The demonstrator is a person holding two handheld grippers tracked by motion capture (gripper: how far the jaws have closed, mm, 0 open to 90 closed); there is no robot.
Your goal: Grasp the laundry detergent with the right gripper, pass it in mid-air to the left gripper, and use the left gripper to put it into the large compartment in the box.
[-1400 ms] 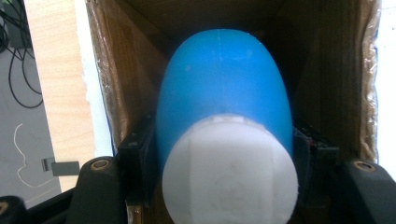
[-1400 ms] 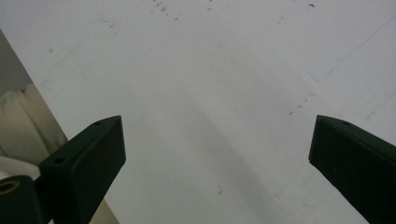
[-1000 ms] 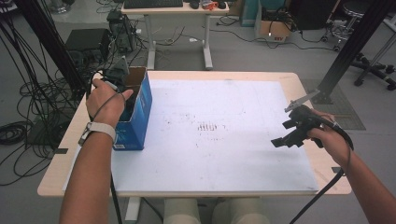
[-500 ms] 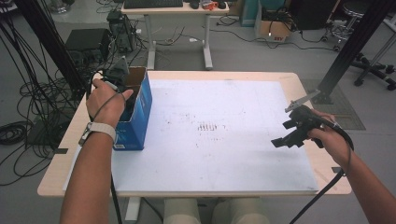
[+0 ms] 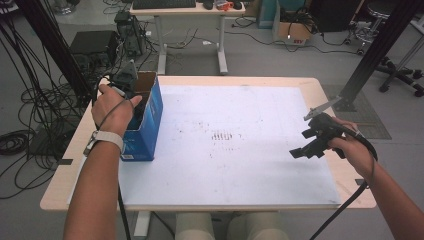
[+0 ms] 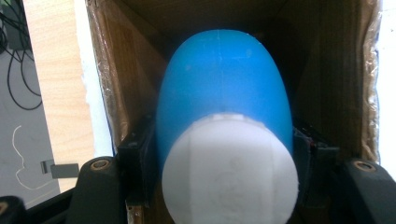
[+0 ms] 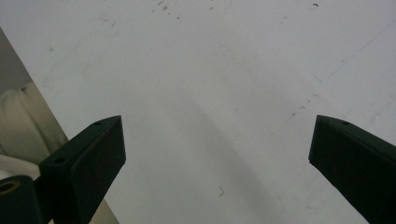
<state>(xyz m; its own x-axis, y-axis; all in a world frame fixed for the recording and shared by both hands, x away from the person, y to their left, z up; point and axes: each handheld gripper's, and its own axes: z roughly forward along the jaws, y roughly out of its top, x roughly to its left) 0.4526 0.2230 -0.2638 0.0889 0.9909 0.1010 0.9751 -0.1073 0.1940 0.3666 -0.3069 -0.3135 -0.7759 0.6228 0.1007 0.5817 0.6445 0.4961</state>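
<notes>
Fingers [image 6: 135,158] of the left gripper clamp the blue bottle [image 6: 224,102] inside the box [image 5: 150,117], its length running straight ahead; right fingers [image 7: 88,158] spread, empty.

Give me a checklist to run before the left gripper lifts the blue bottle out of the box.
1. Left gripper shut on the blue bottle: ok.
2. Pads on both sides of the bottle near its white cap: ok.
3. Bottle inside the box: ok.
4. Box top open above the bottle: ok.
5. Right gripper open, holding nothing, apart from the box: ok.
6. Whether the bottle's bottom rests on the box floor: cannot tell.
</notes>
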